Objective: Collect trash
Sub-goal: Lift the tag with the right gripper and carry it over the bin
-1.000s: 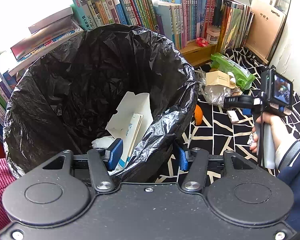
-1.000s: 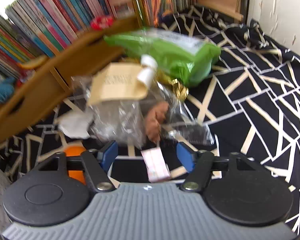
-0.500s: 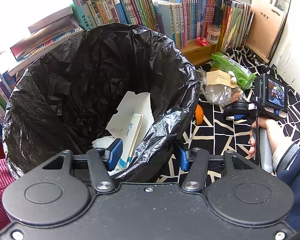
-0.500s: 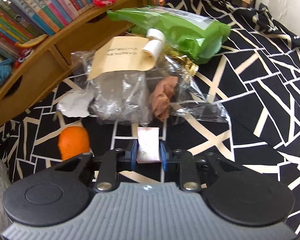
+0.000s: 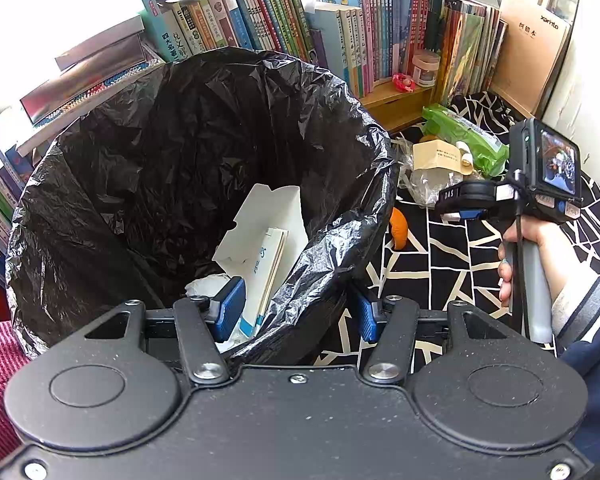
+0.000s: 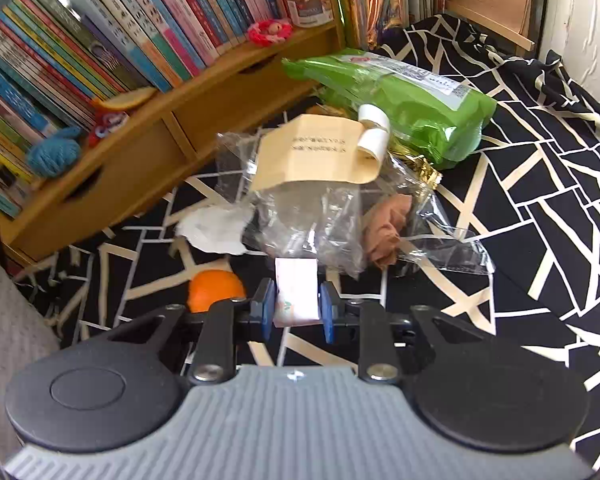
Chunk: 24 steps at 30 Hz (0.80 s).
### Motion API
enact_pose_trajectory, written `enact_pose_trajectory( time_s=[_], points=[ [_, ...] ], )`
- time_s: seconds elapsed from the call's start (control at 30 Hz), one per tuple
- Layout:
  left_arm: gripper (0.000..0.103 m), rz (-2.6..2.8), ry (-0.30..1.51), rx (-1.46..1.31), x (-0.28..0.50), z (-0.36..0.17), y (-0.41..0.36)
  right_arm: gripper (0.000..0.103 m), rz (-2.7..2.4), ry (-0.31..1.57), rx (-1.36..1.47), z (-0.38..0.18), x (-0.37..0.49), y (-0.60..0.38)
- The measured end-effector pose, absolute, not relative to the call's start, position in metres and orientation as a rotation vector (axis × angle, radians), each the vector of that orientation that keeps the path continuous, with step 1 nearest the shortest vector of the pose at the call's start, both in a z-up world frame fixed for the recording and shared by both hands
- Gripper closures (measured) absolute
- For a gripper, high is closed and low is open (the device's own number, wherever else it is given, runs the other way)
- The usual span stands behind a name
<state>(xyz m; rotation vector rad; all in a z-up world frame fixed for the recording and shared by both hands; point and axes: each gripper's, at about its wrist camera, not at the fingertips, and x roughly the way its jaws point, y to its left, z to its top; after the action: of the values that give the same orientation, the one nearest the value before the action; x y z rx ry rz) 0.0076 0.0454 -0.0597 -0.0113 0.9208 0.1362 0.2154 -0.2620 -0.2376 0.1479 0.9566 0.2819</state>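
- Left wrist view: one bin lined with a black trash bag point(image 5: 204, 152) holds one white carton point(image 5: 268, 220), one flat paper packet and one crumpled tissue.
- The left gripper point(image 5: 296, 310) has its two blue pads spread wide, one inside and one outside the bag's near rim, gripping nothing.
- One orange point(image 5: 398, 228) lies on the patterned cloth point(image 5: 452, 264) just beside the bin.
- A hand point(image 5: 520, 256) holds the right gripper point(image 5: 458, 215) above the cloth.
- Right wrist view: one white tissue point(image 6: 216, 230), then the right gripper point(image 6: 296, 306) clamped on one small pink-white wrapper point(image 6: 296, 294).
- Beyond lie one clear plastic bag point(image 6: 316, 220), one tan card, one brown scrap point(image 6: 388, 228) and one green packet point(image 6: 400, 100).
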Motion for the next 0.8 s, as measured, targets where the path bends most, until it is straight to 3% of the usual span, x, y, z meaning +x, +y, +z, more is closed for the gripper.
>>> enact_pose_trajectory(
  time_s=[0.5, 0.8],
  points=[
    [0.049, 0.136, 0.92, -0.009, 0.008, -0.06, 0.045, 0.074, 0.46, 0.814, 0.236, -0.175, 0.196, -0.245],
    [0.049, 0.135, 0.919, -0.008, 0.007, -0.06, 0.045, 0.074, 0.673, 0.631, 0.358, -0.12, 0.173, -0.246]
  ],
)
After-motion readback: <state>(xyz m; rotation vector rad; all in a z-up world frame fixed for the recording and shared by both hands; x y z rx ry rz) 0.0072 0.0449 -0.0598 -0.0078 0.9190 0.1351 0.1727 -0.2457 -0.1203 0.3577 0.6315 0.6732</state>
